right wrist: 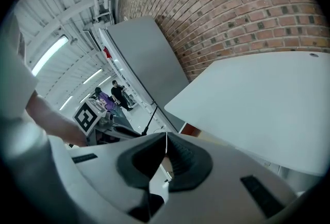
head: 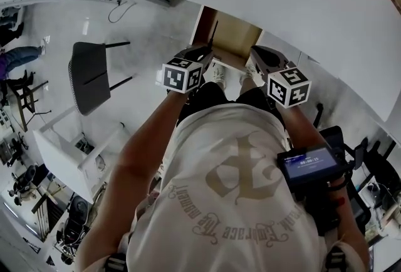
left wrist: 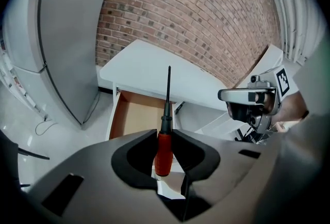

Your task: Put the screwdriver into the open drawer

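A screwdriver (left wrist: 163, 146) with a red handle and a black shaft stands upright between the jaws of my left gripper (left wrist: 165, 138), which is shut on the handle. In the head view the left gripper (head: 205, 56) holds the shaft (head: 213, 31) pointing at the open brown drawer (head: 227, 37) under the white table (head: 301, 7). The drawer (left wrist: 135, 114) lies just beyond the shaft tip in the left gripper view. My right gripper (right wrist: 166, 152) is shut with nothing in it. It hovers to the right (head: 262, 57) of the drawer opening.
A black chair (head: 91, 76) stands on the pale floor to the left, with a white shelf unit (head: 72, 145) nearer. A large grey cabinet (left wrist: 67, 37) stands left of the table, before a brick wall (left wrist: 196, 16). People (right wrist: 119, 93) stand far off.
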`<action>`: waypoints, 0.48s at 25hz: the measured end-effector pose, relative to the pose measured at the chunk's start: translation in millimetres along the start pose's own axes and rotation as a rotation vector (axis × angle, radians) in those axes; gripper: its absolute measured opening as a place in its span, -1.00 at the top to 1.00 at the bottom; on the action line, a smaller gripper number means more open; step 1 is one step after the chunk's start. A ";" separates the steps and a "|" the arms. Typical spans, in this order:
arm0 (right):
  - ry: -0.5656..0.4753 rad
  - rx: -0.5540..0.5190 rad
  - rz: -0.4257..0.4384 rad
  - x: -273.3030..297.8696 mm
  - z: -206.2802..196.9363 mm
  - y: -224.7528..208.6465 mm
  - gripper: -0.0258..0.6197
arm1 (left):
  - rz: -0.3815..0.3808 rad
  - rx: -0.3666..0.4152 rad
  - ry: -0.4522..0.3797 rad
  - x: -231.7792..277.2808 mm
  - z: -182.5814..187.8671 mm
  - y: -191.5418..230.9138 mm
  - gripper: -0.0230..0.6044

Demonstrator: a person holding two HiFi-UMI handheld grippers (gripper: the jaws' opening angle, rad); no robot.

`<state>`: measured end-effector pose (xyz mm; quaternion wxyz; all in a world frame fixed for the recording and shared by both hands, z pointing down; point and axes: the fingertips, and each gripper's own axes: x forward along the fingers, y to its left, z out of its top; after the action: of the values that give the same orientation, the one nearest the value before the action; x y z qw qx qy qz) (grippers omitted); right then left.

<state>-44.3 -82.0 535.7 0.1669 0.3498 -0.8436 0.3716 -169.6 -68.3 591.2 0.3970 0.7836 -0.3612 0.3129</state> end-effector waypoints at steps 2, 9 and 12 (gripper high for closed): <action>0.009 0.003 0.002 9.7 -6.3 -0.7 0.85 | -0.002 -0.006 0.007 7.5 -5.7 7.7 0.61; 0.005 0.061 -0.007 23.6 -11.5 3.8 0.85 | -0.029 -0.039 0.053 28.9 -26.8 16.5 0.61; 0.019 0.059 -0.005 32.1 -17.8 4.2 0.85 | -0.031 -0.043 0.060 39.0 -28.6 22.5 0.61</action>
<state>-69.4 -81.7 562.8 0.1655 0.3530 -0.8297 0.3994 -172.6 -66.0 644.4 0.4290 0.7709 -0.3434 0.3220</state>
